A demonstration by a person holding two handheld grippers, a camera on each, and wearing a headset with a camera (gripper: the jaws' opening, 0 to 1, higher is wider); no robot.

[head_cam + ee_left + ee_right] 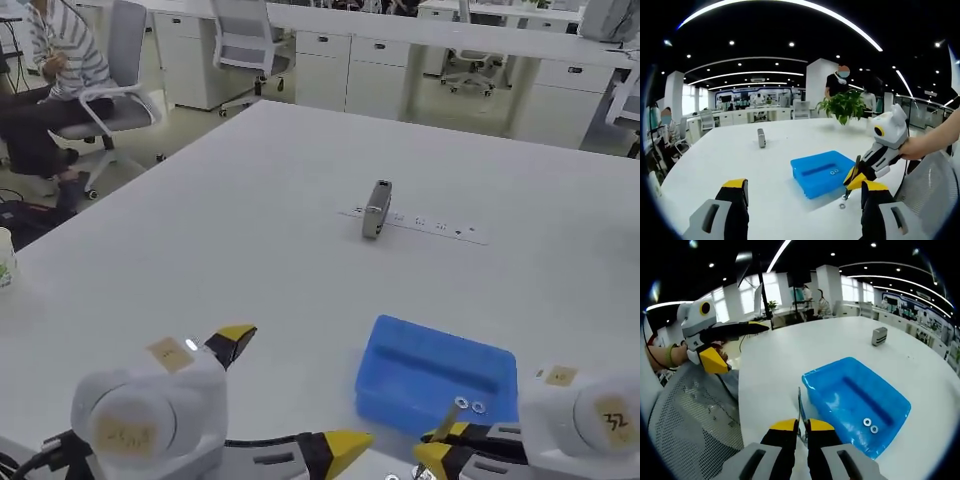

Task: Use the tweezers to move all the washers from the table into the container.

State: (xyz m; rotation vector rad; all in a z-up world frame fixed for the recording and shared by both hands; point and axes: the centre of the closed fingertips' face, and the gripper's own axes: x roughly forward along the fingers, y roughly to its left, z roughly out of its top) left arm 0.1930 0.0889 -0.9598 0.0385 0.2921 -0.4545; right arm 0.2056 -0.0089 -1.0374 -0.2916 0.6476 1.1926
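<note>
Tweezers [799, 407] clamped narrow in right tool [802, 426], tips down near loose washer [842, 205] on surface [250, 230] just beside blue container [840, 385], prob lining up a grab. 2 washers [870, 425] inside already. Left tool [803, 186] wide open, empty, kept clear so no bumping.

2 washers [870, 425] in container [840, 382]; 1 washer [842, 205] beside it; tweezers [799, 405] in right claw [802, 423].
</note>
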